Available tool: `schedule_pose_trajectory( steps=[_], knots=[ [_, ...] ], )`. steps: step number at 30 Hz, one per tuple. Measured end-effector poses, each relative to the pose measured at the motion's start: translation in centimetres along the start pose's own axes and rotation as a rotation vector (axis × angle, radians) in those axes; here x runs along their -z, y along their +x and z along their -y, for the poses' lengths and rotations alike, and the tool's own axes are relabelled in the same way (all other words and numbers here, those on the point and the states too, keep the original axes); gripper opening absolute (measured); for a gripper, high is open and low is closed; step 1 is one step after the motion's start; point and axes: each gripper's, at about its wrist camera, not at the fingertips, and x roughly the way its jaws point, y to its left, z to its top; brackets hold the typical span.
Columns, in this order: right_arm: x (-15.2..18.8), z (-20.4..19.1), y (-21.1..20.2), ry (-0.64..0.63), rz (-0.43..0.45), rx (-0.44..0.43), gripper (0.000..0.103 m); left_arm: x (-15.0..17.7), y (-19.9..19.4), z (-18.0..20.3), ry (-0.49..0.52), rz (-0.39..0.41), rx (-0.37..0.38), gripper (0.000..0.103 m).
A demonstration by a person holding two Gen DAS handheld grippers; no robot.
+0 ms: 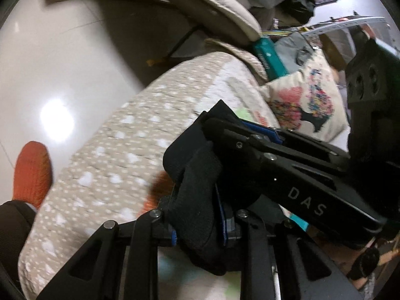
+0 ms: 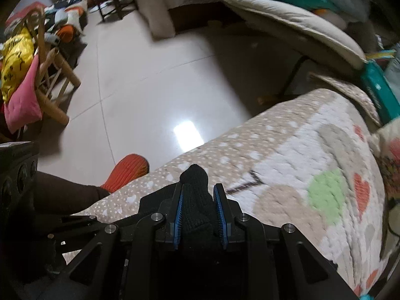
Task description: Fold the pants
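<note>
The black pants (image 1: 200, 190) are bunched in both grippers, held above a bed with a beige and white heart-pattern blanket (image 1: 112, 155). My left gripper (image 1: 197, 215) is shut on a thick fold of the black fabric. The right gripper's black body (image 1: 287, 170) lies right across it, also pinching the cloth. In the right wrist view my right gripper (image 2: 198, 207) is shut on a knitted black fold of the pants (image 2: 196, 200) between its blue pads (image 2: 178, 215), over the blanket (image 2: 287, 162). The rest of the pants is hidden below the grippers.
The person's orange-socked foot (image 2: 127, 172) stands on the glossy tile floor (image 2: 150, 80) beside the bed. A printed pillow (image 1: 307, 102) and teal box (image 1: 268, 60) lie at the bed's far end. A wooden chair with clothes (image 2: 30, 75) stands left. A padded lounger (image 2: 287, 20) is behind.
</note>
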Motion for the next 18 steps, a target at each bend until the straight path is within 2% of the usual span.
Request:
schedule_pose_trajectory(
  steps=[3, 7, 14, 18],
  knots=[
    [1.0, 1.1, -1.4, 0.036, 0.025, 0.007, 0.025, 0.2, 0.2, 1.3, 0.014, -0.02, 0.041, 0.023],
    [2.6, 3.0, -3.1, 0.088, 0.055, 0.009, 0.025, 1.1, 0.3, 4.0, 0.088, -0.038, 0.079, 0.023],
    [6.8, 7.2, -5.4, 0.213, 0.103, 0.013, 0.025, 2.9, 3.2, 7.3, 0.112, -0.117, 0.093, 0.023],
    [10.6, 10.1, -5.8, 0.304, 0.116, 0.017, 0.025, 5.4, 5.9, 10.1, 0.178, -0.169, 0.078, 0.023]
  ],
)
